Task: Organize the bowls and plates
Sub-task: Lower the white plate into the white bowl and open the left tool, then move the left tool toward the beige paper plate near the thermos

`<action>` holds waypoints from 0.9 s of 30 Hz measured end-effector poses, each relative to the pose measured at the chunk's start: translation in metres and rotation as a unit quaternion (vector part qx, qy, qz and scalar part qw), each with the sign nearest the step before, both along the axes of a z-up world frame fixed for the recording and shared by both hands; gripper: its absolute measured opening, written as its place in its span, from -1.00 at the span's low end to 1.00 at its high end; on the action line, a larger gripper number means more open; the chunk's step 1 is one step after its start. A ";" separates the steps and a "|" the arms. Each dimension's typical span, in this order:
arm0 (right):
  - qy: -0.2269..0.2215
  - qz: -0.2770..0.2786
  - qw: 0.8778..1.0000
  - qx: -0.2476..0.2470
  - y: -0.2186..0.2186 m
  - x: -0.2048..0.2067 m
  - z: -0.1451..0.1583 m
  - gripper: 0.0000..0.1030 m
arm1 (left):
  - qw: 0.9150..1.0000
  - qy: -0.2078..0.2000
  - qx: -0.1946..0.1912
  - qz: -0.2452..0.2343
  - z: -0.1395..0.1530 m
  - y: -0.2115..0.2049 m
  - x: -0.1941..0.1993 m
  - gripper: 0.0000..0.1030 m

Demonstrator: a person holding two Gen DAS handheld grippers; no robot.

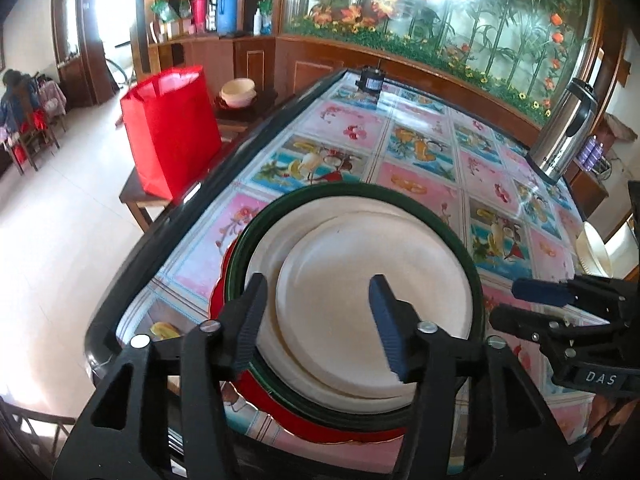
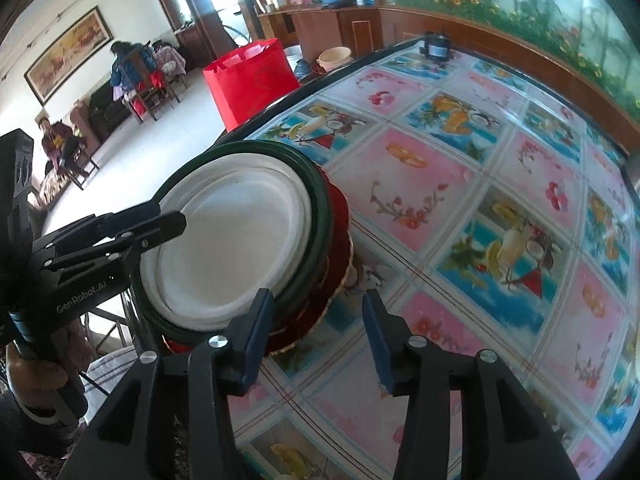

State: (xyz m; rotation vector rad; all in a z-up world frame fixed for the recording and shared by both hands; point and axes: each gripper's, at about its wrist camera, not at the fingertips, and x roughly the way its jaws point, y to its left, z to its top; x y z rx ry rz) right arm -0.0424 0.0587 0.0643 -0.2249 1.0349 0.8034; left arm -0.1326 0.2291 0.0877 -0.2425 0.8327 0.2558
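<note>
A stack of plates sits near the table's front left corner: white plates (image 1: 360, 280) on a dark green plate (image 1: 460, 248) on a red plate (image 1: 344, 436). My left gripper (image 1: 318, 308) is open, its fingers hovering over the near side of the white plates. The stack also shows in the right wrist view (image 2: 232, 248), where the left gripper (image 2: 164, 216) reaches over its left rim. My right gripper (image 2: 316, 320) is open and empty, just right of the stack above the tablecloth; it shows at the right in the left wrist view (image 1: 516, 304). A cream bowl (image 1: 596, 252) lies at the table's right edge.
The table (image 2: 460, 208) has a fruit-patterned cloth. A steel thermos (image 1: 564, 132) stands at the far right, a small dark device (image 1: 370, 80) at the far edge. A red bag (image 1: 172, 132) and stacked cream bowls (image 1: 238, 92) sit on a side bench left.
</note>
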 end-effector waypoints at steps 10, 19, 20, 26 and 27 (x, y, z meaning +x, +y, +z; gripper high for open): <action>0.011 -0.060 0.998 0.012 -0.056 0.001 -0.005 0.04 | 0.999 -0.018 0.015 -0.027 0.011 -0.032 0.010 0.05; 0.010 -0.124 0.992 0.004 -0.117 0.001 -0.009 0.06 | 0.997 -0.005 0.009 -0.081 0.005 -0.079 0.029 0.05; 0.012 -0.132 0.991 0.003 -0.126 0.001 -0.010 0.06 | 0.996 -0.003 0.009 -0.087 0.004 -0.085 0.031 0.05; 0.021 -0.169 0.985 0.005 -0.167 -0.002 -0.016 0.07 | 0.992 0.004 0.014 -0.125 -0.001 -0.120 0.044 0.04; 0.022 -0.177 0.984 0.007 -0.175 -0.003 -0.017 0.08 | 0.992 0.004 0.015 -0.129 -0.001 -0.125 0.046 0.04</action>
